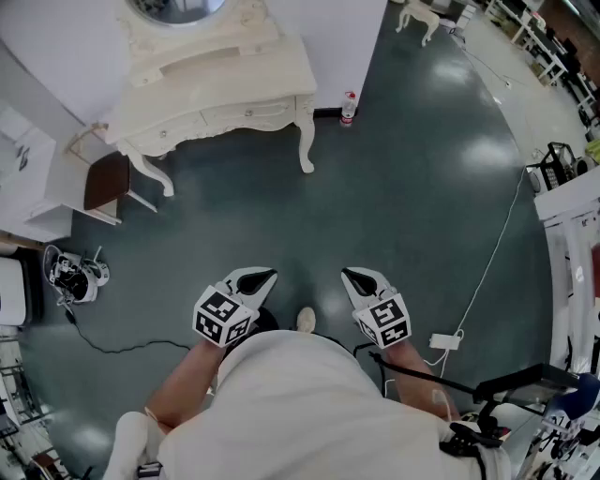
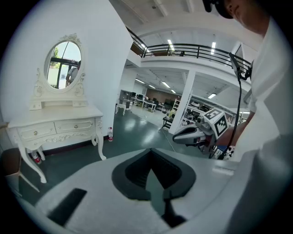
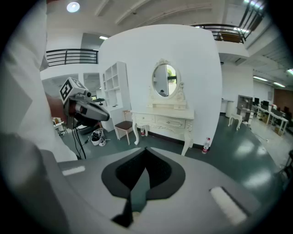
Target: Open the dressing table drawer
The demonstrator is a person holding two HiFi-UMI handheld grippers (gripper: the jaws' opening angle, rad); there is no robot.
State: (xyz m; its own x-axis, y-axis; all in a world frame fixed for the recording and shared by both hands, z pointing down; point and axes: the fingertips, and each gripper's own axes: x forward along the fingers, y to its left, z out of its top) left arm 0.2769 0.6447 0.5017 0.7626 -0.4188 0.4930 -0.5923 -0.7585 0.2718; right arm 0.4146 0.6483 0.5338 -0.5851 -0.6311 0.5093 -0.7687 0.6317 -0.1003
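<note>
Both claws are closed with nothing in them: left claw and right claw hang over the floor, well apart from the dressing table. Its drawers are shut, so I can't see inside, and the mirror is cut off at the head view's top edge.

Satin paint, mirror gloss
The dressing table looks like cream-painted carved wood, softly satin; the dark green floor is smooth and glossy, reflecting lights.
</note>
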